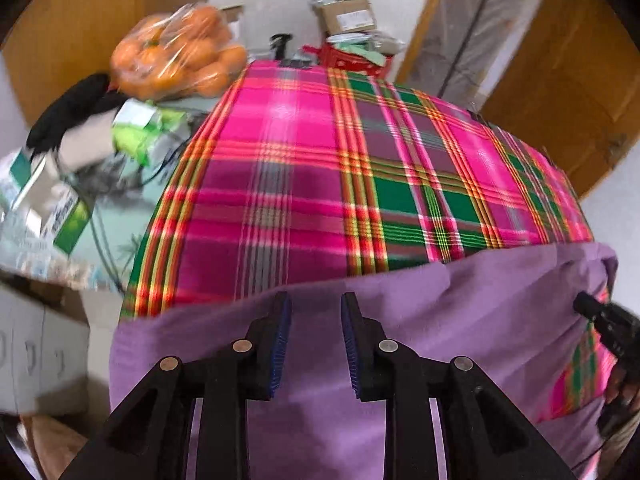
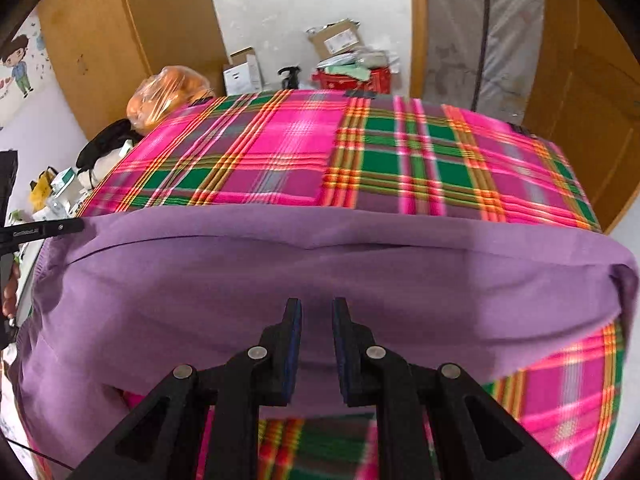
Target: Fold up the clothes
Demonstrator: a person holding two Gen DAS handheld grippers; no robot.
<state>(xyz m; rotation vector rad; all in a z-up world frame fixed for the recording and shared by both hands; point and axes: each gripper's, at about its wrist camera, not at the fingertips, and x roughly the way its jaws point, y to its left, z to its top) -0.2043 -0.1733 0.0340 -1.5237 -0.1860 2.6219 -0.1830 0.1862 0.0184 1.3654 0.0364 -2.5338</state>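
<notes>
On the near part of the worktop, over a pink and green plaid cloth, lies a purple garment, spread wide with a fold line running left to right. The left hand-held gripper hovers above it with jaws parted, holding nothing. The right hand-held gripper does likewise. At the far left sits a bag of oranges; a red box stands at the far edge.

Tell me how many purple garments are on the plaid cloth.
1: a single purple garment lies across the near part of the plaid cloth, under both open grippers. More could hide beneath it.
</notes>
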